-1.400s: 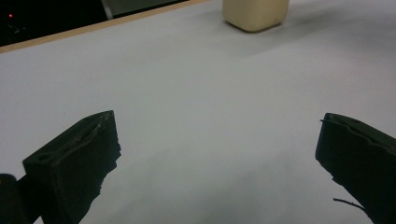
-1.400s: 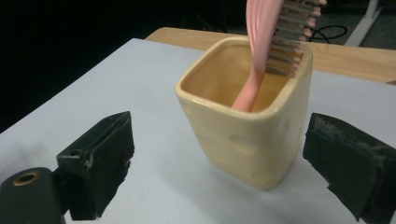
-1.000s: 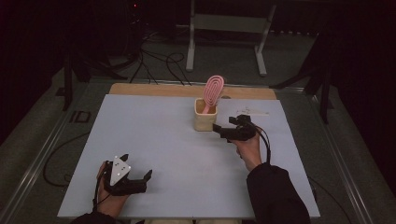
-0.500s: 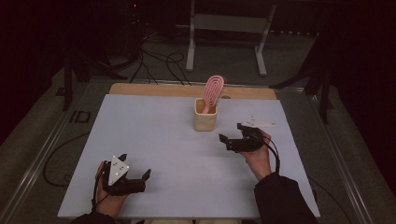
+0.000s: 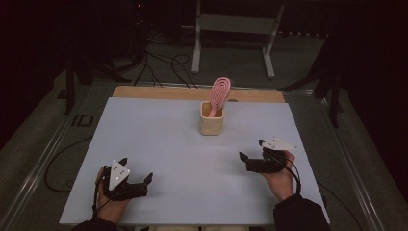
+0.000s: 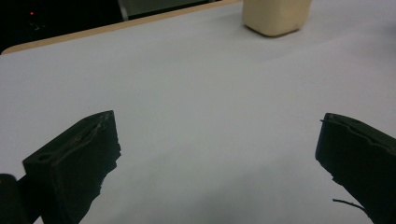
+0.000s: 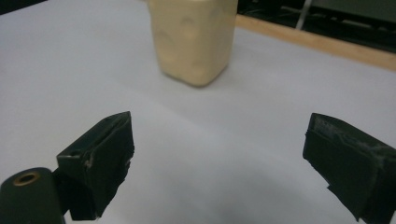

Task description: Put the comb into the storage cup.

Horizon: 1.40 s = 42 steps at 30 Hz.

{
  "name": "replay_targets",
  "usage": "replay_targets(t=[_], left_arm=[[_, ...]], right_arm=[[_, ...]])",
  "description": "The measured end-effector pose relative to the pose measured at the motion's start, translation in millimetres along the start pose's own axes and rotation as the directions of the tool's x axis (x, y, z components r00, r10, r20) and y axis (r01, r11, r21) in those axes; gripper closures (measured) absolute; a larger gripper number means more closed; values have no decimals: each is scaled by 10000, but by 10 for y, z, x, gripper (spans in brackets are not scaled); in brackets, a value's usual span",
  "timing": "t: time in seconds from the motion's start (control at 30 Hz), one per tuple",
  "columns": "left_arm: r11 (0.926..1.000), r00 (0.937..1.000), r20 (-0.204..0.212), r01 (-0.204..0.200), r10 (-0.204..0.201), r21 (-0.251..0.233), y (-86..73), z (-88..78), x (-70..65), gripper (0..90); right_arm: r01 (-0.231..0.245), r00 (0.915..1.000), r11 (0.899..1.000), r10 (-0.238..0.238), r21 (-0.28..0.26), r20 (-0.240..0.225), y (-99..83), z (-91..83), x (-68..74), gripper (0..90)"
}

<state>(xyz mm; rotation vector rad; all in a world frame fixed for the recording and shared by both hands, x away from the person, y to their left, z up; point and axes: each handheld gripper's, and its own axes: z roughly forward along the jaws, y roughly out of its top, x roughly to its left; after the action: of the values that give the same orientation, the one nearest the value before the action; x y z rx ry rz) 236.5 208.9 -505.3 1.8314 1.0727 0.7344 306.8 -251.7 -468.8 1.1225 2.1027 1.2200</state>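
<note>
A cream cup (image 5: 211, 122) stands upright near the back middle of the white table (image 5: 159, 144), with a pink hairbrush (image 5: 219, 94) leaning in it, head up. The cup's base appears far off in the left gripper view (image 6: 276, 16) and closer in the right gripper view (image 7: 194, 39). My right gripper (image 5: 250, 153) rests low at the front right, open, with nothing between its jaws, well short of the cup. My left gripper (image 5: 137, 173) sits at the front left, open and holding nothing. In each gripper view the two black jaws stand wide apart over bare table.
A wooden strip (image 5: 192, 93) runs along the table's back edge. Beyond it are cables (image 5: 159, 62) on the floor and a white metal stand (image 5: 235, 33). Metal rails (image 5: 43, 159) border the table's sides.
My right gripper has drawn back from beside the cup toward the front right of the table. The left gripper has stayed put. The hairbrush remains in the cup.
</note>
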Motion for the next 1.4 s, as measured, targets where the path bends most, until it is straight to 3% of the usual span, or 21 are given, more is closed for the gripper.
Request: replay_targets(t=[0.23, 0.5, 0.83, 1.07, 1.27, 1.4], left_arm=[[9999, 9999, -63, 129, -130, -104, 2, -20, 33, 3], [9995, 9997, -36, 252, -253, -165, 5, -49, 77, 2], [9990, 9997, -34, 241, -242, -387, 12, -80, 96, 3], [9980, 9996, -91, 269, -275, -576, 11, -106, 127, 2], [9978, 9993, -209, 286, -299, -602, 3, -111, 155, 3], [9976, 9992, -230, 310, -324, -621, 0, -114, 158, 2]], right_arm=[[-304, 9995, 9995, 303, -91, -51, -234, -186, -40, 87], [-141, 9999, 9990, 143, -413, 28, -438, -320, -18, 87], [43, 9996, 9949, -14, -1006, 294, -495, -442, -5, 87], [-282, 9987, 9894, 339, -1424, 375, -521, -541, -21, 86], [-288, 9982, 9897, 358, -1406, 478, -545, -531, -15, 86], [11, 9984, 9902, 68, -1395, 566, -542, -535, 36, 86]])
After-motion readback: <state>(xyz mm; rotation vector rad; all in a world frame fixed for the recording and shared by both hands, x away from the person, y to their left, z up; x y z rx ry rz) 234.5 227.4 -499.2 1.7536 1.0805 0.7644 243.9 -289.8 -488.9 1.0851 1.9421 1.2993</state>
